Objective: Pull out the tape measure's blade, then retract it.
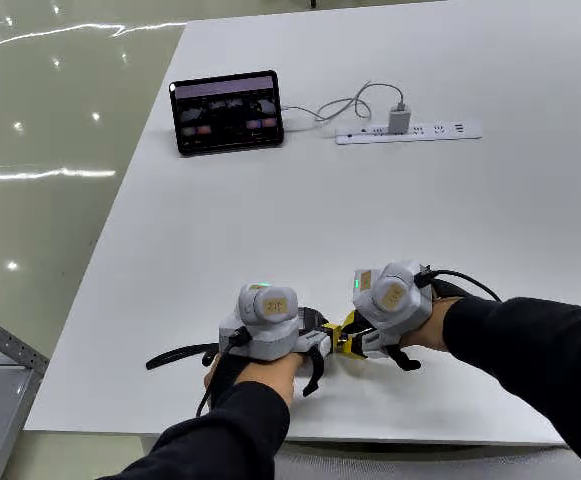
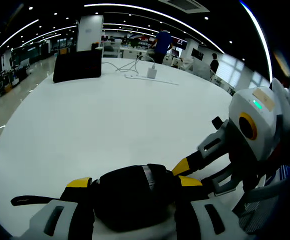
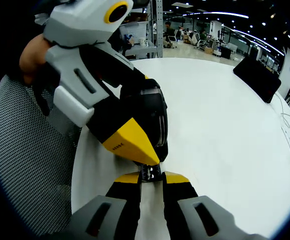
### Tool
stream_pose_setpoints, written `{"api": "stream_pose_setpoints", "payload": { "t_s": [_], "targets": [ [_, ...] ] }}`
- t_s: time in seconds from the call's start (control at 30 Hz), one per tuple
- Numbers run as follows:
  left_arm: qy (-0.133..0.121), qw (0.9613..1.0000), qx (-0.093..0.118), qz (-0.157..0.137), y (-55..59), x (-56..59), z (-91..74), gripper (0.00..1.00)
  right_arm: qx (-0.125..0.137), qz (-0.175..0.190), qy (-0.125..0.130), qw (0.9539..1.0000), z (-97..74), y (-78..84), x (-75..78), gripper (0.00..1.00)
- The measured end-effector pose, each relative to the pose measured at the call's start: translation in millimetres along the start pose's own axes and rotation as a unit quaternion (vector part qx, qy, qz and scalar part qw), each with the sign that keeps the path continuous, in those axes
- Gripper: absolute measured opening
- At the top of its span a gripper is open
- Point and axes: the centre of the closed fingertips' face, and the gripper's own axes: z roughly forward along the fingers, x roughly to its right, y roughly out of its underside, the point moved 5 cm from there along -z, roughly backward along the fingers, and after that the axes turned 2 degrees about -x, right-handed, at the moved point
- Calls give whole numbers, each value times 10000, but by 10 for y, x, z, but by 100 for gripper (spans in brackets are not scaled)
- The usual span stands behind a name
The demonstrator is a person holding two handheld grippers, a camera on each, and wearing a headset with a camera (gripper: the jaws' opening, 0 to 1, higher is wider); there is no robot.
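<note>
your left hand-held gripper [image 2: 135, 181] clamps the black tape measure [image 2: 135, 200] between its jaws, low over the table [image 2: 110, 115]. your right hand-held gripper [image 3: 150, 177] pinches the blade tip [image 3: 149, 171]. draw it straight back, level, and hold the case firm.

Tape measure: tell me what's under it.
The white table lies under the tape measure, clamped in the left gripper. Its underside and any contact with the table are hidden by the jaws.

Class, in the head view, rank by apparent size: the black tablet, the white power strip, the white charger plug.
1. Black rectangular tablet
2. Long white power strip
3. Small white charger plug
</note>
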Motion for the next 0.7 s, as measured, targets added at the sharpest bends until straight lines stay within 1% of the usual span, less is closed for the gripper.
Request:
{"api": "stream_pose_setpoints", "payload": {
  "t_s": [0.13,0.3,0.63,0.7],
  "targets": [
    [4,10000,-7,4,4,-3,8,61,16,16,-7,10000,5,-3,-1,11],
    [39,10000,-23,46,5,-2,0,61,10,-72,-30,10000,27,-25,-8,11],
    [74,10000,-21,36,3,-6,5,61,6,-5,-18,10000,65,-77,-9,11],
    [95,9999,-24,46,2,-4,1,61,-34,-68,-14,10000,70,-87,-10,11]
  ]
}}
